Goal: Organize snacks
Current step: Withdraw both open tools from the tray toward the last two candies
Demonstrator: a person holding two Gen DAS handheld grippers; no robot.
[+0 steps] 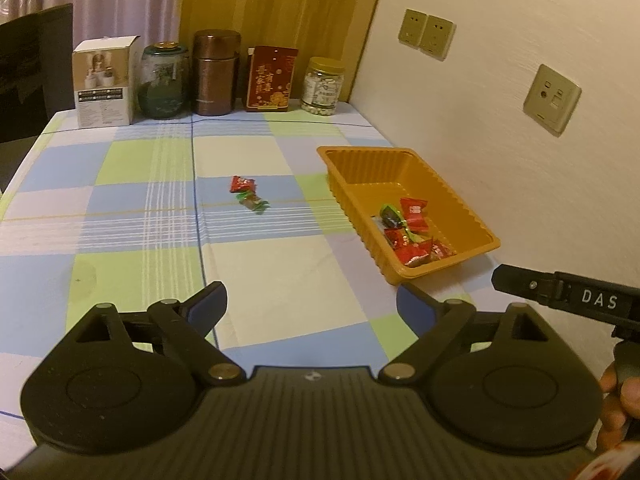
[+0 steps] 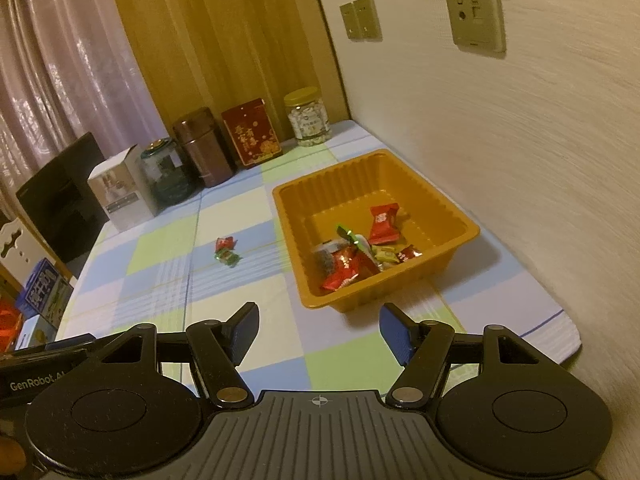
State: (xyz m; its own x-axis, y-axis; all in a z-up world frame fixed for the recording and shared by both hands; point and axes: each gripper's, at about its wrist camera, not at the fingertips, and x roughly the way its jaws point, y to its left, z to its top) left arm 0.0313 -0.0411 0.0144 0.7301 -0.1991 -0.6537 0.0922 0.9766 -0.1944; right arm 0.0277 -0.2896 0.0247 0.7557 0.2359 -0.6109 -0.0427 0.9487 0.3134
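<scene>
Left wrist view
Left gripper [image 1: 311, 300]: we are holding it above the near part of the table [image 1: 280, 280], its fingers standing wide apart with nothing between them.
Right gripper [image 1: 568, 300]: we are seeing only a black part of it at the right edge; we cannot tell here how its fingers stand.
Tray [image 1: 476, 216]: orange, sitting on the table near the wall, holding several wrapped snacks [image 1: 412, 232] in its near end.
Loose snacks: a red snack [image 1: 242, 184] and a green snack [image 1: 253, 202] are lying touching each other mid-table, well apart from the tray.
Back row: a white box [image 1: 105, 82], a glass jar [image 1: 164, 80], a brown canister [image 1: 216, 72], a red box [image 1: 271, 79] and a plastic jar [image 1: 323, 86] are standing along the far edge.

Right wrist view
Right gripper [image 2: 318, 332]: we are holding it over the near table edge, fingers spread apart and carrying nothing.
Tray [image 2: 460, 220]: sitting ahead and slightly right, the snacks [image 2: 360, 256] gathered toward its near side.
Loose snacks: the red snack [image 2: 225, 243] and green snack [image 2: 228, 258] are lying together left of the tray.
</scene>
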